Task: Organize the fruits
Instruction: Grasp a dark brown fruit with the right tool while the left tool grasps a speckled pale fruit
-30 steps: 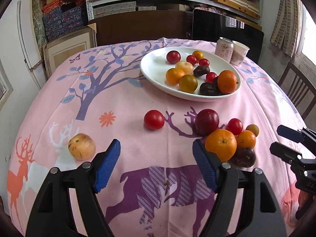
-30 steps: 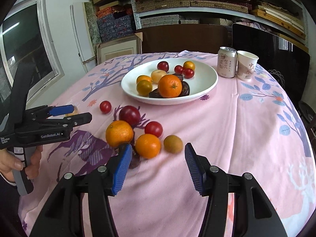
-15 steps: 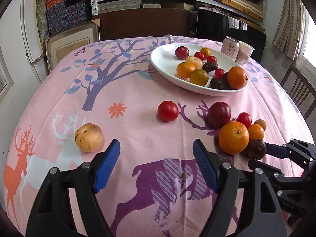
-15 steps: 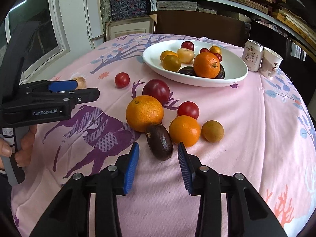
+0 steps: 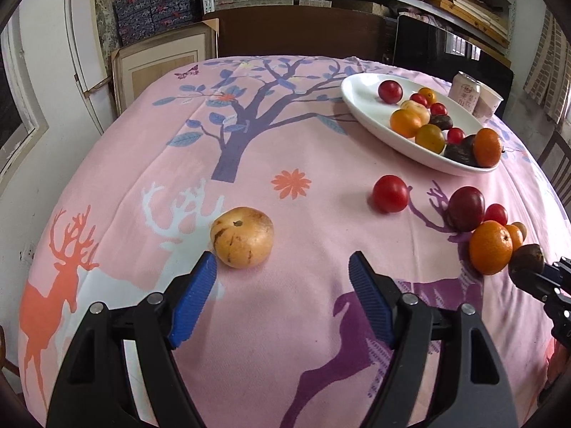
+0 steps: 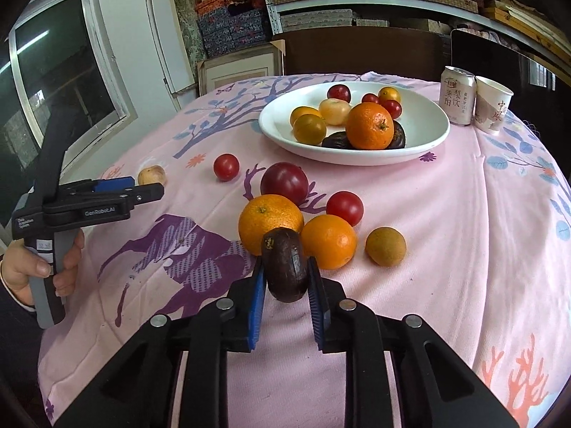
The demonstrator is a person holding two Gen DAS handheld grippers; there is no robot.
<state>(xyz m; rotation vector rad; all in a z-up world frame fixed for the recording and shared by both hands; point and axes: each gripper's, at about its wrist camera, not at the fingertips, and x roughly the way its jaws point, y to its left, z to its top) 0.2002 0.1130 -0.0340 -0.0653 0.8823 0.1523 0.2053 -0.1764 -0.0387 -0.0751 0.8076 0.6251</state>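
Right gripper (image 6: 286, 278): blue pads have just been closing and now pinch the dark brown oval fruit (image 6: 285, 264), which stands up between them. Just beyond its tips lie a large orange (image 6: 268, 222) and a smaller orange (image 6: 329, 240), both touching the held fruit. Farther ahead, the white plate (image 6: 421, 142) of fruit.

Left gripper (image 5: 282, 285): fingers spread, nothing between them. A pale yellow speckled fruit (image 5: 242, 237) sits on the pink tablecloth (image 5: 285, 142) just ahead of its left fingertip.
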